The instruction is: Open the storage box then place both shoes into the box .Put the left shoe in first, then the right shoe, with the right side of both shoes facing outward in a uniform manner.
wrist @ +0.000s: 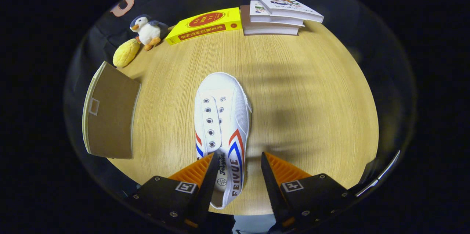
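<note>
One wooden table (312, 116) is carrying everything, with a brown cardboard box (110, 116) sitting at its left edge. White canvas shoe (222, 116), red-and-blue side stripes, empty eyelets, is lying toe-away mid-table with its heel reaching between the fingers. Gripper (238, 160) is hovering spread wide, left finger (200, 169) overlapping the heel opening, right finger apart from the shoe.

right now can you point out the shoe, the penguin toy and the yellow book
white shoe (222, 116), gripper view, on the eyelet panel of its upper
penguin toy (148, 32), gripper view, on its white belly
yellow book (204, 25), gripper view, on its front cover
</note>
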The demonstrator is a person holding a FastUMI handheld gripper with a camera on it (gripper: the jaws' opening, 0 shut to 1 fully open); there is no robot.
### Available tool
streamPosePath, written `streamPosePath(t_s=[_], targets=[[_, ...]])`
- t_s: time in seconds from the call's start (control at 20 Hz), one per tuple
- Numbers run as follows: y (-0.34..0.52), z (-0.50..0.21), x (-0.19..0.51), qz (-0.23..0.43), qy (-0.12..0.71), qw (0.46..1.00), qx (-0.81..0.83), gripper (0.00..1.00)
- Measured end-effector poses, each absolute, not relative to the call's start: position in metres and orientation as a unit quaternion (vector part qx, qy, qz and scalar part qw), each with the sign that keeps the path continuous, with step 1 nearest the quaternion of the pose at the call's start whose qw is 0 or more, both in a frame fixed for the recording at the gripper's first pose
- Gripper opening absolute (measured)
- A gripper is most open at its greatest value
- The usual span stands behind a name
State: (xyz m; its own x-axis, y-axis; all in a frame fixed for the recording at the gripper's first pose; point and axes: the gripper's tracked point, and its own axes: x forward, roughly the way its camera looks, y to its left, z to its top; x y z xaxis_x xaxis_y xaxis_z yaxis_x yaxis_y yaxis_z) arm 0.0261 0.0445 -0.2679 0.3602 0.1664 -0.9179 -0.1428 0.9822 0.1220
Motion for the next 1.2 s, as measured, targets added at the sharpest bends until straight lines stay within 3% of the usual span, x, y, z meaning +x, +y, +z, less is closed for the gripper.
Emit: streamPosePath(t_s=[0.25,0.5,0.6,0.7,0.75,1.2], targets=[[0.053,-0.282,0.027,0.103,0.571,0.815,0.011,0.43],[0.053,-0.281,0.029,0.11,0.562,0.82,0.012,0.34],[0.05,-0.281,0.032,0.107,0.553,0.826,0.005,0.24],[0.048,-0.281,0.034,0.097,0.541,0.835,0.022,0.05],[0.047,-0.279,0.034,0.095,0.535,0.839,0.033,0.0],[0.097,-0.193,0.044,0.083,0.473,0.869,0.121,0.0]])
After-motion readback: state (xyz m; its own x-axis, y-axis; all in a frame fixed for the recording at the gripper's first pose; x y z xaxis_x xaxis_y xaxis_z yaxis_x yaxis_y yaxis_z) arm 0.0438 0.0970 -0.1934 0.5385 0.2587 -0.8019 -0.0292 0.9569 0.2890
